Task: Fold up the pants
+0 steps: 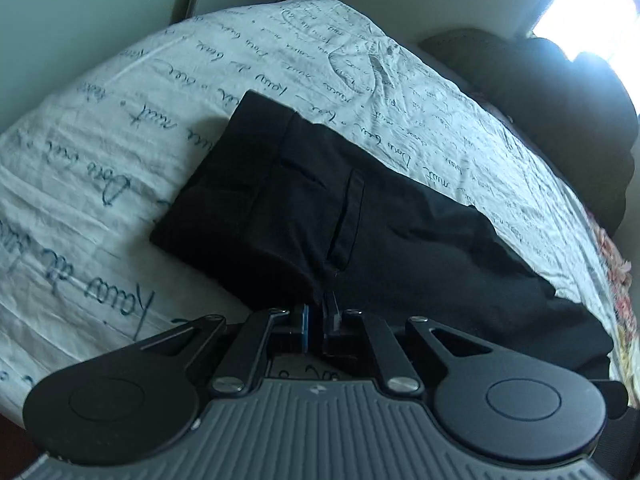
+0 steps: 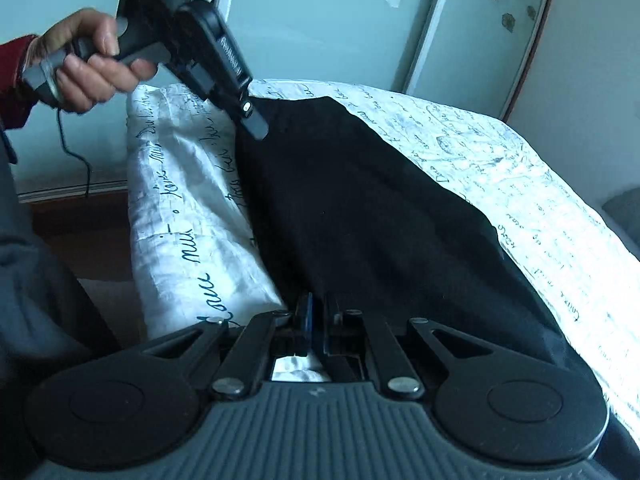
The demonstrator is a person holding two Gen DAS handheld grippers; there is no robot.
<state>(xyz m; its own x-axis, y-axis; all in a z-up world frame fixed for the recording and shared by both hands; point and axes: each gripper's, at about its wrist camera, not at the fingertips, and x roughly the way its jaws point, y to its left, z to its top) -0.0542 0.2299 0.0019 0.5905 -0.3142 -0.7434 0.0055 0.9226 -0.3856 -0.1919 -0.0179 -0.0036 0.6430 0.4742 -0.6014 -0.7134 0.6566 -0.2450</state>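
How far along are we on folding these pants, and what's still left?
Done: the pants lie on the bed with the legs apparently stacked into one long strip, waistband away from the left tool. In hand: both tools are shut on the near edge, the right tool further along it, as the right view shows. Left: the strip is still long, so the crosswise folds remain.

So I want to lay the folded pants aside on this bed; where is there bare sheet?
Free: the script-printed sheet left of the black pants in the left wrist view, and the strip beyond the waistband toward the wardrobe doors. Crowded: the near edge, where left gripper and right gripper pinch the cloth.
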